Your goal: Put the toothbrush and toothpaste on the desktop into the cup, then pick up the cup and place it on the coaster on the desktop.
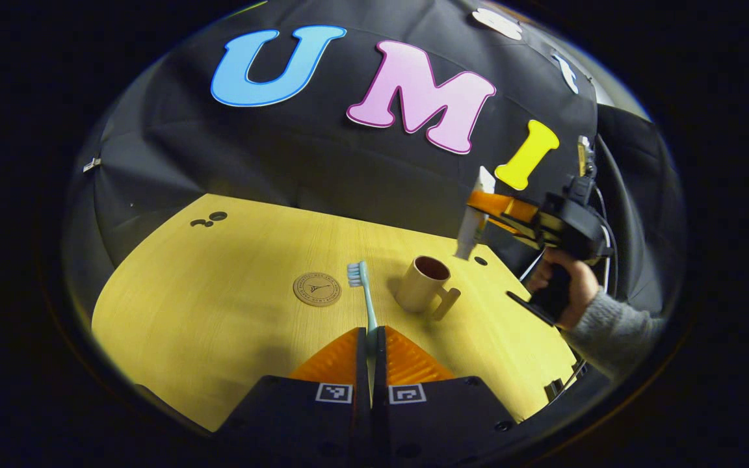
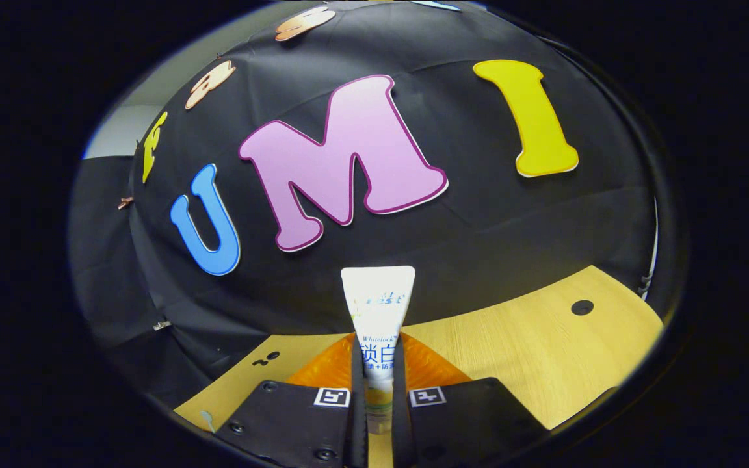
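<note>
In the left gripper view my left gripper is shut on the handle of a light blue toothbrush, whose bristle head points away over the wooden desktop. A beige cup with a side handle stands upright just right of the brush head. A round brown coaster lies to the left of the brush. Above and right of the cup, the right gripper, held by a hand, carries a white toothpaste tube hanging cap down. In the right gripper view my right gripper is shut on the toothpaste tube.
The black cloth wall closes the far side of the desktop. Small dark holes mark the desktop's far left corner, another hole lies behind the cup. A grey sleeve reaches in from the right.
</note>
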{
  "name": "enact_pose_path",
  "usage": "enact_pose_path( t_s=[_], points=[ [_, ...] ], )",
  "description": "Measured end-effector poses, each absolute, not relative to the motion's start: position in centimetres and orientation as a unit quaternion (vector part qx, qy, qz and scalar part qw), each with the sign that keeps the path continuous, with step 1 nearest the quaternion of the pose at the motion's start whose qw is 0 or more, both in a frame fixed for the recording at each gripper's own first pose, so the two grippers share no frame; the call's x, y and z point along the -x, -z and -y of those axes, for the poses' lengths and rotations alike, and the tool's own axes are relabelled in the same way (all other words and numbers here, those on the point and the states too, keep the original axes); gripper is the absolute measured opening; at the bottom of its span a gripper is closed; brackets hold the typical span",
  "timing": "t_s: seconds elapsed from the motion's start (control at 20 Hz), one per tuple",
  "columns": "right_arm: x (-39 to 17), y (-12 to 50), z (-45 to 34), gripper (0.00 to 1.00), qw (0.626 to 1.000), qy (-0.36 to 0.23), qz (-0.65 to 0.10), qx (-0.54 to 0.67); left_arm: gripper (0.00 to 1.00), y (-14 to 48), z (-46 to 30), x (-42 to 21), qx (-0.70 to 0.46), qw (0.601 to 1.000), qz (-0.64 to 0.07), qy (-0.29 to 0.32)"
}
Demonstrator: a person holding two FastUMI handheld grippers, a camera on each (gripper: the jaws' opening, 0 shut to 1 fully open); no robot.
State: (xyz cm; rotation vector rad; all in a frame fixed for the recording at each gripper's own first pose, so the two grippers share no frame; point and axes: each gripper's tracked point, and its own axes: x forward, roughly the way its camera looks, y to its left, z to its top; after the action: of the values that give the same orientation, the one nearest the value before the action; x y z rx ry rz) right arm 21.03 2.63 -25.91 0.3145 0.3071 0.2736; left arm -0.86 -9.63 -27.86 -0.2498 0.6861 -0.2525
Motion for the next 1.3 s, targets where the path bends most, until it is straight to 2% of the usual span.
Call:
enact_pose_path(
  t_s=[0.45, 0.5, 0.55, 0.7, 0.9, 0.95, 1.0, 1.05, 1.3],
  points=[
    [-22.7, 34.3, -2.4, 0.18, 0.964, -0.13, -0.2, -0.114, 0.06, 26.9, 11.2, -2.4, 0.142, 0.936, -0.301, 0.112],
    [-22.3, 34.8, -2.4, 0.12, 0.963, -0.131, -0.206, -0.112, 0.06, 26.6, 11.5, -3.3, 0.148, 0.938, -0.292, 0.112],
    [-21.8, 35.4, -2.5, 0.18, 0.962, -0.135, -0.211, -0.107, 0.06, 26.2, 11.8, -4.3, 0.153, 0.941, -0.281, 0.111],
    [-20.3, 36.9, -3.4, 0.2, 0.959, -0.154, -0.222, -0.087, 0.06, 24.6, 12.8, -7.6, 0.17, 0.95, -0.241, 0.107],
    [-18.7, 37.6, -3.3, 0.32, 0.951, -0.166, -0.237, -0.105, 0.06, 23.5, 14.9, -11.5, 0.187, 0.956, -0.198, 0.108],
    [-18.7, 37.1, -3.1, 0.49, 0.951, -0.163, -0.233, -0.117, 0.06, 23.4, 15.5, -12.2, 0.189, 0.957, -0.189, 0.109],
    [-18.4, 36.2, -2.6, 0.44, 0.952, -0.158, -0.227, -0.127, 0.06, 23.5, 16.2, -13.1, 0.192, 0.958, -0.182, 0.111],
    [-18.3, 35.2, -1.8, 0.61, 0.954, -0.15, -0.221, -0.136, 0.06, 23.2, 16.8, -13.9, 0.197, 0.958, -0.174, 0.113],
    [-16.1, 32.9, 4.2, 0.64, 0.959, -0.094, -0.214, -0.162, 0.06, 23.0, 19.0, -18.4, 0.212, 0.964, -0.13, 0.094]
  ],
)
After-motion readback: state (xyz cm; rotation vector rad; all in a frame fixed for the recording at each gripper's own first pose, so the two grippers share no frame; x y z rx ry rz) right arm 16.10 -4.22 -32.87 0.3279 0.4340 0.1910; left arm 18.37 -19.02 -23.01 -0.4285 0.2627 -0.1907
